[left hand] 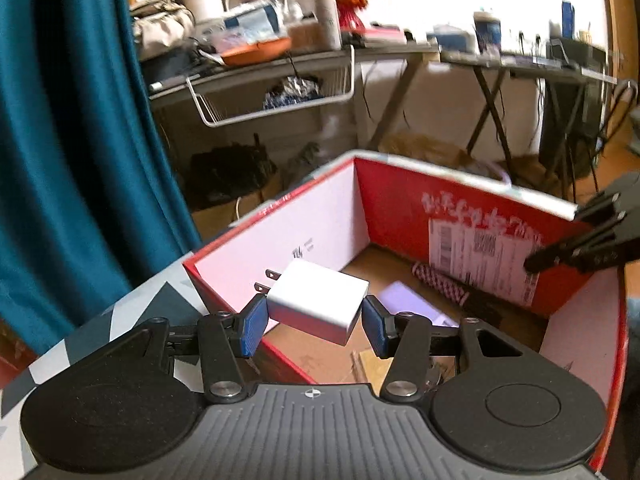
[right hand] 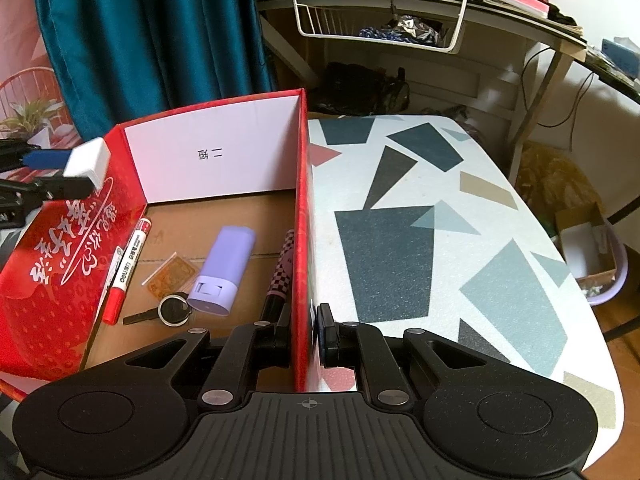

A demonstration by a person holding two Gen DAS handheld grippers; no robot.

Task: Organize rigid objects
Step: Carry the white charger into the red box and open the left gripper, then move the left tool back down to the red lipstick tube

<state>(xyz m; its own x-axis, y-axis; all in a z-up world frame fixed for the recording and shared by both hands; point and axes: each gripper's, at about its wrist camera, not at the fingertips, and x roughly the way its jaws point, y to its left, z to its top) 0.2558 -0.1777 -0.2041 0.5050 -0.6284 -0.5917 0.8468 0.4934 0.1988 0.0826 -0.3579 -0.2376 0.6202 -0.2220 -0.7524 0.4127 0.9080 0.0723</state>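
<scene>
Behind the work surface a teal curtain (right hand: 152, 32) and a cluttered desk (right hand: 516, 16) with a wire basket (right hand: 380, 20) are seen in both views. A table (right hand: 440, 216) with a patterned cover is shown broadly only by the right wrist view; just a corner of it appears in the left one.

A red box (right hand: 301, 208) stands on the table. Its floor is laid out fully in the right wrist view alone: a red marker (right hand: 127, 270) near the box's left wall, a key (right hand: 168, 312), a small orange packet (right hand: 170, 278), a purple case (right hand: 224, 270) at the middle, and a checkered pen (right hand: 280, 272) along the box's right wall. In the left wrist view only the purple case (left hand: 416, 308) and the pen (left hand: 444, 286) can be made out, while a shipping label (left hand: 480, 260) on the box's inner wall is shown there and not in the other view.

A white charger (left hand: 316, 306) is pinched by the left gripper (left hand: 316, 322), its blue pads (left hand: 253, 324) pressed on two opposite faces and its prongs pointing toward the box's white wall. It is held in the air just over the box's near rim. From the right wrist view the charger (right hand: 86, 160) is seen at the box's left wall, above the rim.

The right gripper (right hand: 306, 334) is pressed together on the box's right wall, one finger inside and one outside. In the left wrist view the same gripper (left hand: 568, 252) is seen at the far-right wall.
</scene>
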